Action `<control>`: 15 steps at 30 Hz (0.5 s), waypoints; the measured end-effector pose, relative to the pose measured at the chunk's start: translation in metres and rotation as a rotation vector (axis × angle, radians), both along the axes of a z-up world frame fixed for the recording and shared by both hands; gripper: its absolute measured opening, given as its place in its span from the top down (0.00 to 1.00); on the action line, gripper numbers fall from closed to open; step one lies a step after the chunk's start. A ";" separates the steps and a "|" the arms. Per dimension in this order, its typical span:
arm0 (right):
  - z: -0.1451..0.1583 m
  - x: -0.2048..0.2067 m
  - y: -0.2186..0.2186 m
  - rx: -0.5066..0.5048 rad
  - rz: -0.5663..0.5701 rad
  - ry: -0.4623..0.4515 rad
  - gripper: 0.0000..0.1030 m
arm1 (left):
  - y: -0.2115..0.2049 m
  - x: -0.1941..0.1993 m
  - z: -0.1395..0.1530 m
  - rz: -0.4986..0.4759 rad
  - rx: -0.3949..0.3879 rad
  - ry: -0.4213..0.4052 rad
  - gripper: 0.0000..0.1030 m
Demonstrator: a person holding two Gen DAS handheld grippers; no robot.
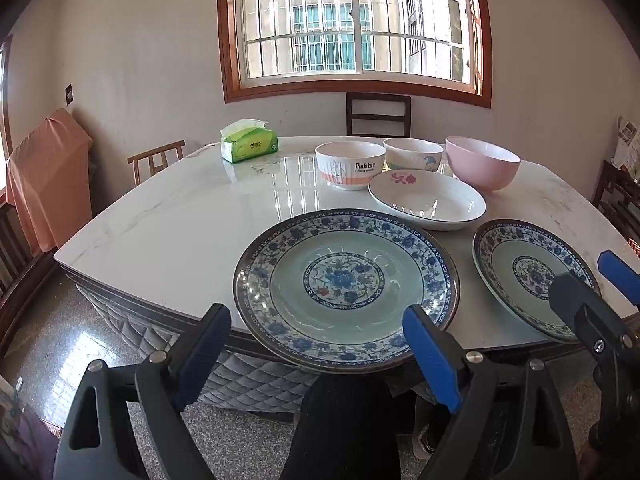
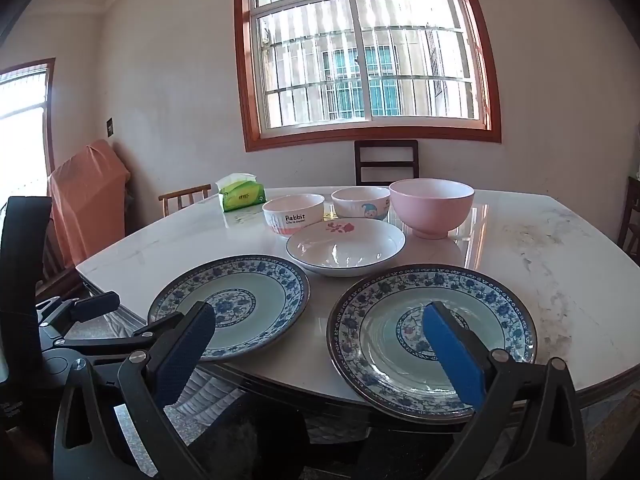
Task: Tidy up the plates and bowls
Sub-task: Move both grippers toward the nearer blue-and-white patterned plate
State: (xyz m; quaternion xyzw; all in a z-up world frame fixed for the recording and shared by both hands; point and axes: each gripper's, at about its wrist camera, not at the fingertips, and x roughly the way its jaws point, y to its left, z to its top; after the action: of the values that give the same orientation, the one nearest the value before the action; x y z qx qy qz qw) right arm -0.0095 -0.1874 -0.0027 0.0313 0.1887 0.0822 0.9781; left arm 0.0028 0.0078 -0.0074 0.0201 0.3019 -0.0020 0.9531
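Two blue-and-white patterned plates lie side by side at the table's near edge, both overhanging it a little. My left gripper (image 1: 316,318) is open in front of the left plate (image 1: 340,280) (image 2: 236,300), its fingers apart on either side of the near rim. My right gripper (image 2: 319,312) (image 1: 590,280) is open too, one blue pad over the right plate (image 2: 380,344) (image 1: 516,268). Behind them sits a white shallow dish with a pink flower (image 1: 426,200) (image 2: 346,246). Further back stand a Rabbit bowl (image 1: 347,164) (image 2: 294,214), a cartoon bowl (image 1: 412,154) (image 2: 360,202) and a pink bowl (image 1: 482,164) (image 2: 432,206).
A white marble table (image 1: 160,224) (image 2: 540,264) carries everything. A green tissue pack (image 1: 248,142) (image 2: 240,192) lies at its far left. Wooden chairs (image 1: 378,114) stand at the far side and left, one draped in orange cloth (image 1: 48,176). A person's dark-trousered leg (image 1: 340,420) is below the table edge.
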 end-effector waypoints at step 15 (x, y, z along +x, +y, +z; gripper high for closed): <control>-0.004 0.003 0.000 0.051 0.046 0.047 0.00 | 0.001 0.002 -0.005 0.006 0.006 0.024 0.13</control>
State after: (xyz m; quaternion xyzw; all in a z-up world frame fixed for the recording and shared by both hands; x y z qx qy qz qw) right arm -0.0066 -0.1875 -0.0069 0.0536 0.2103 0.1086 0.9701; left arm 0.0050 0.0091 -0.0122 0.0219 0.3133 0.0016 0.9494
